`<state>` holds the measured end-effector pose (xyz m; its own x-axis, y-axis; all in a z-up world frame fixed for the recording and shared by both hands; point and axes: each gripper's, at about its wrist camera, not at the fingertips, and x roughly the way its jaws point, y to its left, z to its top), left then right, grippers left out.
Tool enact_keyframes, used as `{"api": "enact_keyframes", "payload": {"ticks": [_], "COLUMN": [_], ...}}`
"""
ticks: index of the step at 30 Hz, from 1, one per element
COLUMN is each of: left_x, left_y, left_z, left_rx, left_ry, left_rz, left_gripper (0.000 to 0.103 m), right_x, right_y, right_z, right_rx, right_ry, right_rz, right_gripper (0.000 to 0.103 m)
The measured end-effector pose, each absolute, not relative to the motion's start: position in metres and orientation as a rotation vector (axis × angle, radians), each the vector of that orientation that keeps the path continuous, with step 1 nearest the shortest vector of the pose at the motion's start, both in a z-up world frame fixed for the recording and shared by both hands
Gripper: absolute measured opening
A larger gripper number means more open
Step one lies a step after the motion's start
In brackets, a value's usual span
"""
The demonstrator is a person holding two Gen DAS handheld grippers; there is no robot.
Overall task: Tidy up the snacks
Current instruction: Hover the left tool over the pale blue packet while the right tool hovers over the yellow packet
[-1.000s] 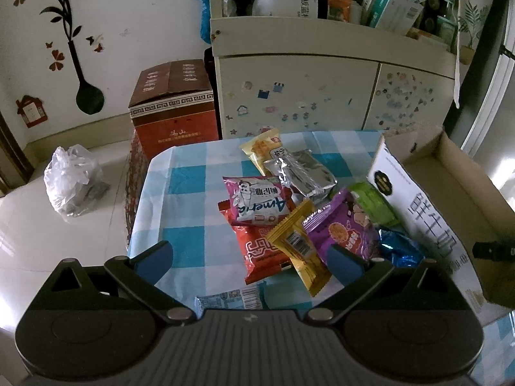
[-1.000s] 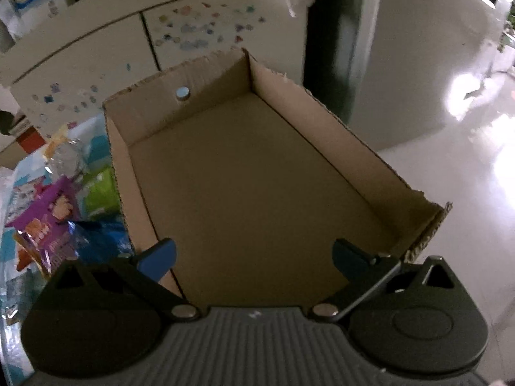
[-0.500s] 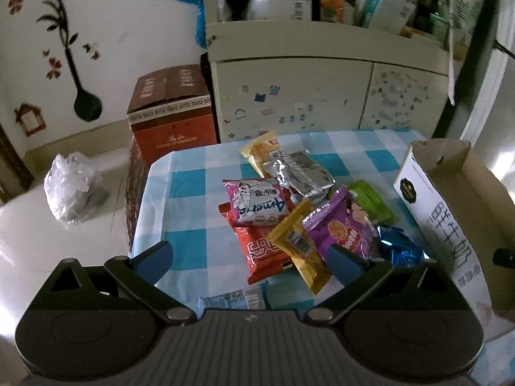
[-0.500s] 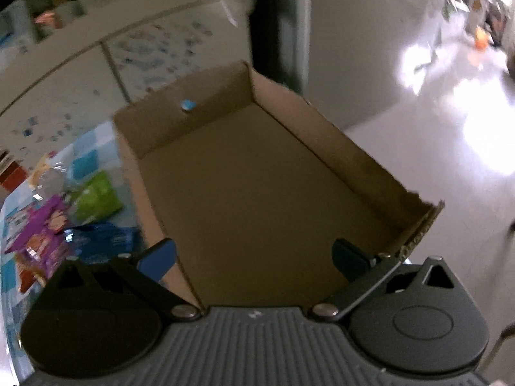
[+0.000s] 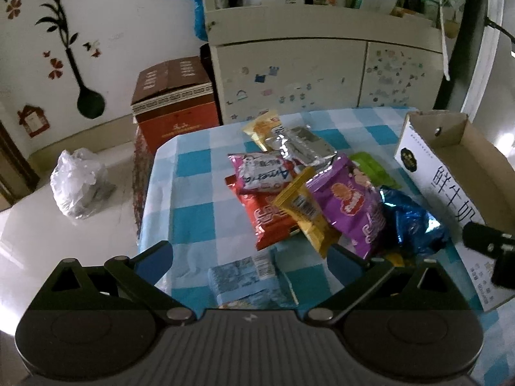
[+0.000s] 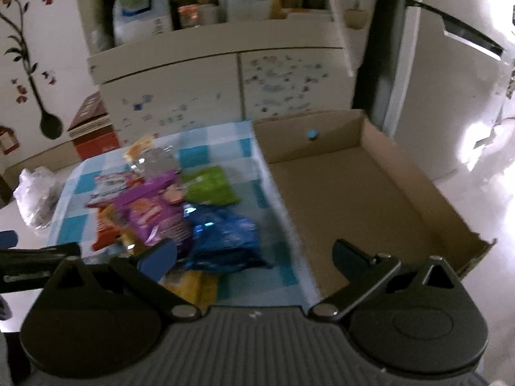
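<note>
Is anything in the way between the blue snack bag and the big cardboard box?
Nothing visible. The blue bag lies right beside the box, at its near wall, so it must be lifted over that. The box is empty.

One open brown cardboard tray (image 6: pixel 354 193), ten crinkly snack packets (image 5: pixel 347 199) counted on one blue-checked tablecloth (image 5: pixel 193 206), one red-brown carton (image 5: pixel 173 103), one white plastic bag (image 5: pixel 77 186) on floor
</note>
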<state>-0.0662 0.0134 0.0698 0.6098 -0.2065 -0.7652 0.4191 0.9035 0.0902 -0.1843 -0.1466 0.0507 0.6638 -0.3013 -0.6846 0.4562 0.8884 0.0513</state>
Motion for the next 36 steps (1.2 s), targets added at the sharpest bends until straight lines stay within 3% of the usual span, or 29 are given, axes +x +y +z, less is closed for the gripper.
{"api": "enact_keyframes", "payload": {"ticks": [36], "left_x": [-0.058], "left_y": [0.015], "left_z": [0.059], "left_rx": [0.281], "left_ry": [0.922], "left_rz": [-0.306], "left_gripper": [0.103], "right_x": [-0.160], "right_y": [-0.114], "right_z": [0.042], "right_rx": [0.199], "right_ry": [0.789], "right_rz": [-0.401], "right_gripper": [0.102]}}
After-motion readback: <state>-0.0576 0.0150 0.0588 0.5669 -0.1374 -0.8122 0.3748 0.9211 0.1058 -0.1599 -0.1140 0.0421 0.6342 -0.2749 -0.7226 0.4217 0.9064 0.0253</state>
